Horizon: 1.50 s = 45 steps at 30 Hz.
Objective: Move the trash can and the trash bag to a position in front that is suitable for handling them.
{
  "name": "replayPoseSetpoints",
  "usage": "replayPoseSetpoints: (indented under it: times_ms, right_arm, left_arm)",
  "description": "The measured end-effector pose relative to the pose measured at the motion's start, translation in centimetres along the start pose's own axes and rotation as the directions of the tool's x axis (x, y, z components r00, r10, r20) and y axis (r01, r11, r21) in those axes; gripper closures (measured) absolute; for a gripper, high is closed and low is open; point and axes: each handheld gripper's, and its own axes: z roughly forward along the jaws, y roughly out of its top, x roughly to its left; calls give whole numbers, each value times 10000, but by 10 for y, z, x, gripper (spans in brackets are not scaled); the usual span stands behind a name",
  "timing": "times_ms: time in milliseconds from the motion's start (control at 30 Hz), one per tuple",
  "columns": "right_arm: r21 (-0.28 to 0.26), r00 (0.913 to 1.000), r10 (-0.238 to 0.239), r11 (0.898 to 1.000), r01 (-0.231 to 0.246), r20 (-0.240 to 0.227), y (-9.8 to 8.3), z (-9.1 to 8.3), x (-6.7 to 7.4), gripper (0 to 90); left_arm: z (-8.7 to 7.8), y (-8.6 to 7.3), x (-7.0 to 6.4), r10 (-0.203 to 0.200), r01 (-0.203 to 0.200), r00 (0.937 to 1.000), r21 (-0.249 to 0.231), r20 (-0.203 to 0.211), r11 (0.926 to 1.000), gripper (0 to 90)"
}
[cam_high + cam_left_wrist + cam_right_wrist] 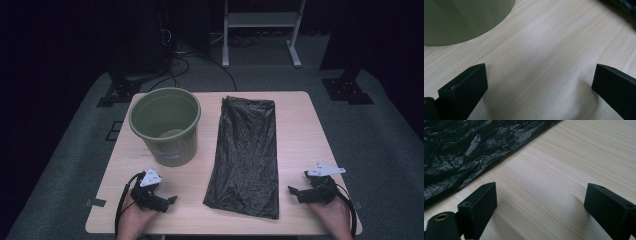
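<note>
High view: black bag [246, 155] between both grippers' jaws

The pale label on the green bin [165, 124] is too small to read.

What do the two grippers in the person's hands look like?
The left gripper and the right gripper are both black, with two blocky, wedge-shaped jaws. Each carries a pale three-cornered plate on top and trails a black cable. No sleeves are visible.

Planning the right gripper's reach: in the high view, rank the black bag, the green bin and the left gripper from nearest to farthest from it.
1. black bag, flat just left of the right gripper.
2. left gripper, across the bag at the table's near left.
3. green bin, upright at the far left.
</note>
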Motion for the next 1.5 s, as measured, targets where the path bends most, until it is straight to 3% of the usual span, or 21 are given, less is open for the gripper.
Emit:
replayPoseSetpoints:
  times_ms: [200, 333, 433, 700, 933, 1333, 1467, 1500]
  right_arm:
    - [-7, 10000, 47, 10000, -47, 59, -1, -1, 0, 105]
    - [-165, 9999, 5, 9999, -7, -128, -1, -5, 3, 301]
    - [-218, 9990, 59, 9997, -68, -438, 0, -6, 4, 383]
    - [-630, 9936, 207, 9976, -279, -1113, 11, -7, 16, 388]
    - [-459, 9878, 83, 9988, -156, -1554, 21, 5, 30, 403]
    - [-90, 9895, -444, 9990, 436, -1379, 29, 22, 47, 483]
    - [-72, 9910, -800, 9968, 797, -1076, 30, 21, 52, 647]
    - [-68, 9910, -853, 9964, 850, -1029, 30, 21, 52, 727]
  left_arm:
    - [0, 0, 0, -3, 3, 10000, -2, -1, 10000, 0]
    - [0, 0, 0, -8, 8, 10000, -1, -4, 10000, 0]
    - [0, 0, 0, -4, 4, 10000, -3, 0, 10000, 0]
    - [0, 0, 0, -1, 1, 10000, -2, -2, 10000, 0]
    - [0, 0, 0, -1, 1, 10000, 0, 0, 10000, 0]
    - [0, 0, 0, 0, 0, 10000, -1, -1, 10000, 0]
    - [0, 0, 0, 4, -4, 10000, 1, -3, 10000, 0]
    - [0, 0, 0, 1, -1, 10000, 0, -2, 10000, 0]
